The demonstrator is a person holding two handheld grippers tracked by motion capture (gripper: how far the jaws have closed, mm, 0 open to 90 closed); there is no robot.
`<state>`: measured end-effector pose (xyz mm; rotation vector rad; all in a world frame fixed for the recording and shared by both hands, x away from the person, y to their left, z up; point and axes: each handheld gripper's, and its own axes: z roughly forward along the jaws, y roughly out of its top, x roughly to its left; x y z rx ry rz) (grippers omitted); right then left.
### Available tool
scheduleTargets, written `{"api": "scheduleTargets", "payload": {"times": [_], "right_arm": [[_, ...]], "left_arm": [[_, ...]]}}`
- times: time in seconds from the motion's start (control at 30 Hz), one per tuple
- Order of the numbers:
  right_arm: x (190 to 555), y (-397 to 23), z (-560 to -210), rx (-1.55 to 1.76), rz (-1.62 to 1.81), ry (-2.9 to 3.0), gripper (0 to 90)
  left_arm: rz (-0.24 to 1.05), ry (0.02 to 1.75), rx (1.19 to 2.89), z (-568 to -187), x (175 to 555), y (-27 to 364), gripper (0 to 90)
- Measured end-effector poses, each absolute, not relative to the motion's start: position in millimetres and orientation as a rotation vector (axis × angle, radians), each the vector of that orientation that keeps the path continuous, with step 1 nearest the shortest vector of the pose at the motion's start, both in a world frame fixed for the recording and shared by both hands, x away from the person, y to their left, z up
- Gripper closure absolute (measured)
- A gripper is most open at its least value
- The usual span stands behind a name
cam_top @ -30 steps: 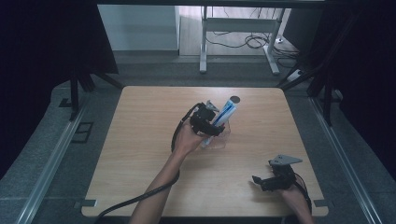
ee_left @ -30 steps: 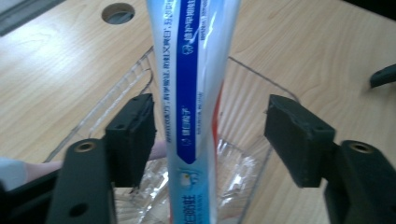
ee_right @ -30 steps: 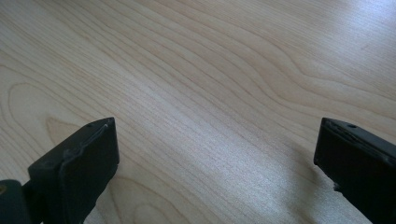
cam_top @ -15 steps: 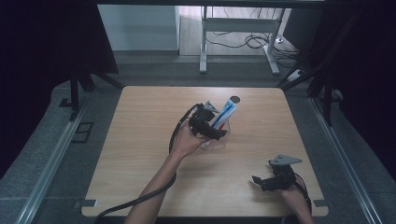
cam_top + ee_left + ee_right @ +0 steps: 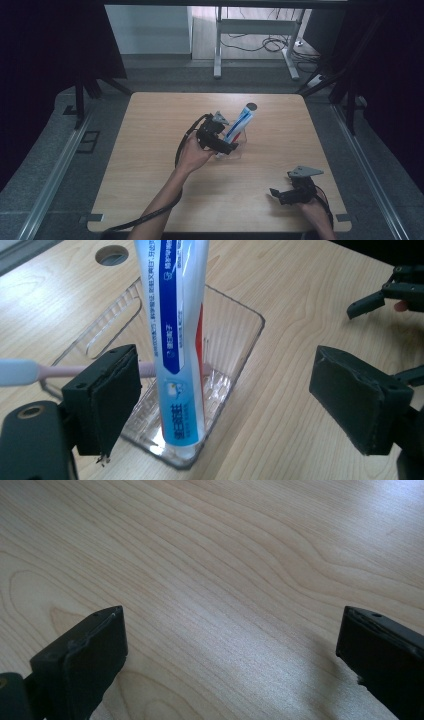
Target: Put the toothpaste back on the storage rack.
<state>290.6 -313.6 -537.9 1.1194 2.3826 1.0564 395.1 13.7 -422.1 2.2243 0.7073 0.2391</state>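
Left claw: our left gripper point(image 5: 220, 405) stands wide; its two black pads point(image 5: 107, 400) are clear of the tube on both sides, and we read no contact.

Change: the jaws have just been opening. A second ago they sat closer about the tube in the high view; now the tube stands between them, unheld.

Tube: the white, blue and red plastic toothpaste tube point(image 5: 179, 335) stands upright on its cap end between the left claw's pads, nearer the left pad, leaning slightly.

Tray: the clear ribbed plastic tray point(image 5: 235, 340) lies directly ahead of the left claw; the tube's foot rests on its near end.

Toothbrush: a pink-handled toothbrush with a white end point(image 5: 30, 372) lies across the tray behind the tube, passing behind the left pad.

Right claw: our right gripper point(image 5: 230, 660) is spread wide over bare light wooden table point(image 5: 225, 555), with nothing between its jaws; in the high view it point(image 5: 295, 192) rests well apart from the tray, near the table's front edge.

Meaning: we judge the placement done and the release complete. The tube stands on a narrow base, so withdrawal should be straight back, without brushing it.

Risk: a grazing pad could topple the tube.
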Motion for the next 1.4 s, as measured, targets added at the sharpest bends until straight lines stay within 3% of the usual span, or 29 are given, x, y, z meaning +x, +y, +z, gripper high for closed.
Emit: {"api": "scheduleTargets", "payload": {"times": [1.4], "right_arm": [[289.3,-311.4,-536.4,1.114,1.072,2.372,0.0]], "left_arm": [[0.304,0.796,2.185,-438.5,341.7,104.6,12.8]]}}
